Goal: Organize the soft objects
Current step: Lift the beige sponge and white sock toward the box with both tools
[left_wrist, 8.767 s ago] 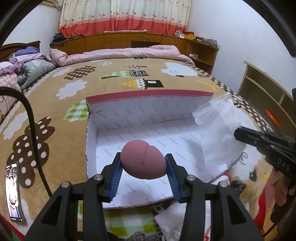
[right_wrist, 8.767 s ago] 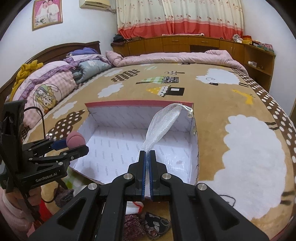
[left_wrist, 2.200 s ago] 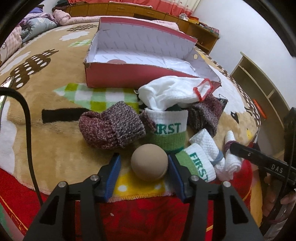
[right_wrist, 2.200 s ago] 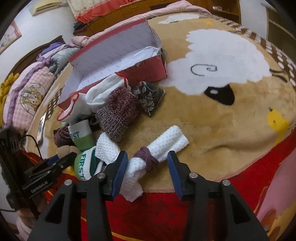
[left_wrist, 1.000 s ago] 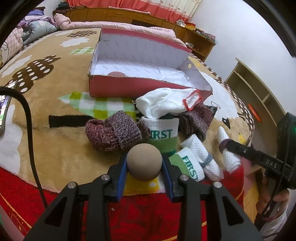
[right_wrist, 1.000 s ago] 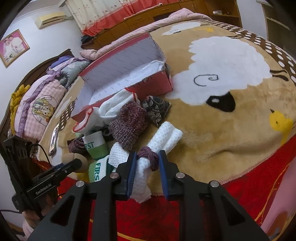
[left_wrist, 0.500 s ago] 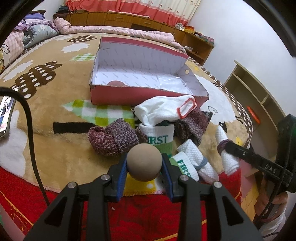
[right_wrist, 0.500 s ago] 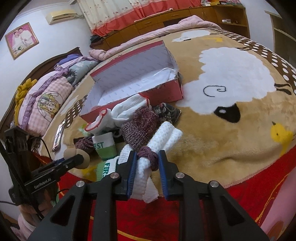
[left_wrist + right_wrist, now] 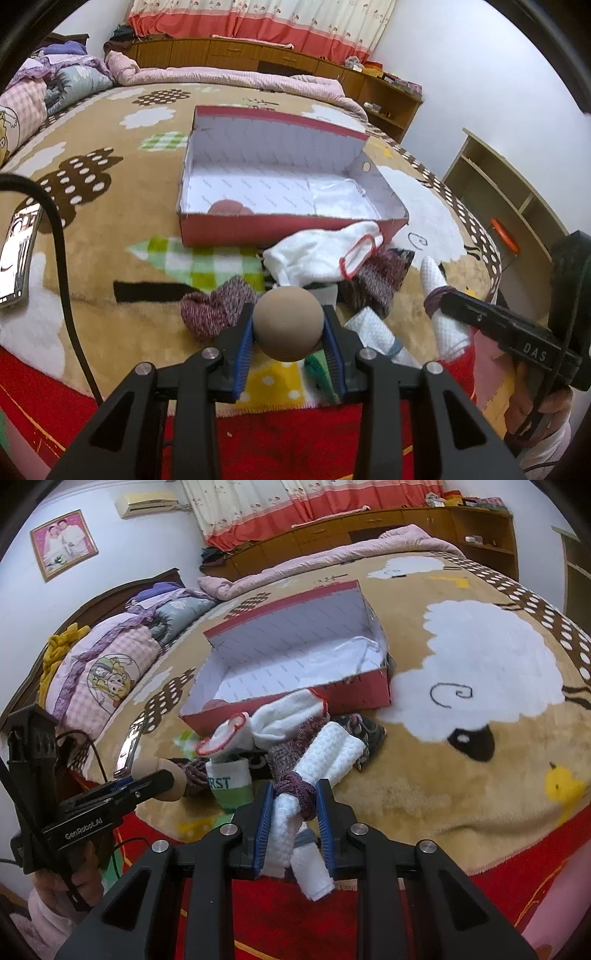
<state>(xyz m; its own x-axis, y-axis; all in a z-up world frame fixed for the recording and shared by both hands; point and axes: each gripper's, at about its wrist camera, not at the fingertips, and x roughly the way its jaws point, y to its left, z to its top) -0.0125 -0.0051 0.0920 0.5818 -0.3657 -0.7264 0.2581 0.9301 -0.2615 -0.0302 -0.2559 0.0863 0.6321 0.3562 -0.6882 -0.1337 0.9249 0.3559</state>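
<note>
Two items are in hand at once. The left gripper (image 9: 288,341) pinches a tan foam ball (image 9: 287,323) across its widest part, pads pressed on either side, and holds it clear above the near edge of the bed (image 9: 92,295). The ball looks light and spongy; a grip across the middle suits it, since a hold off centre would likely squeeze it out of the pads. The right gripper (image 9: 294,821) is clamped on a rolled white waffle towel (image 9: 325,753) at the dark knitted band (image 9: 295,792) that ties it, with the loose lower end hanging below the jaws. The towel appears soft and limp, so the banded waist is judged the soundest hold; taken elsewhere, the roll would probably sag or unwind. The red box (image 9: 288,227) stands open toward the middle of the bed, beyond the pile, with a pink rounded object (image 9: 229,206) in its near left corner and a clear bag (image 9: 343,192) at its right end. White socks with red trim (image 9: 325,254), maroon knitted pieces (image 9: 218,308) and a green-and-white sock (image 9: 231,788) remain heaped between the box and the near edge, all light, pliable goods that call for a pinch at the bulk.
</note>
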